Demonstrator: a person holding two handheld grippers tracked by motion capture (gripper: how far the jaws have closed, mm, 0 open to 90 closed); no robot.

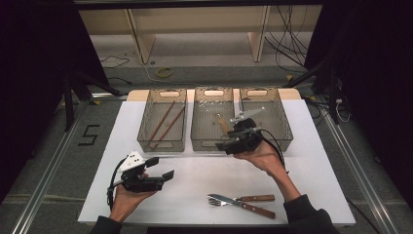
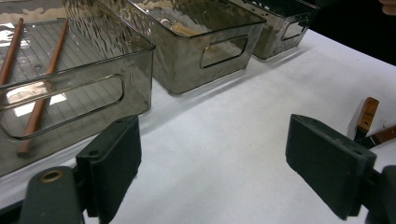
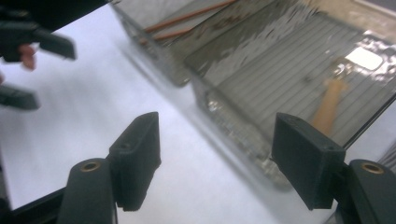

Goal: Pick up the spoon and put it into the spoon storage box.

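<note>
We see left gripper (image 1: 163,168) low over table (image 1: 195,180) at left, fingers (image 2: 112,158) apart, nothing between. Left bin (image 1: 162,119) holds two chopsticks (image 1: 165,122). Middle bin (image 1: 212,117) holds wooden-handled utensil (image 1: 222,123), lying on bin floor. Right gripper (image 1: 225,145) sits at middle bin's near rim, fingers (image 3: 137,154) apart, nothing between. We note right bin (image 1: 268,114) just beside it. Knife (image 1: 243,205) and fork (image 1: 241,199) lie crossed on table near front edge, right of centre.
</note>
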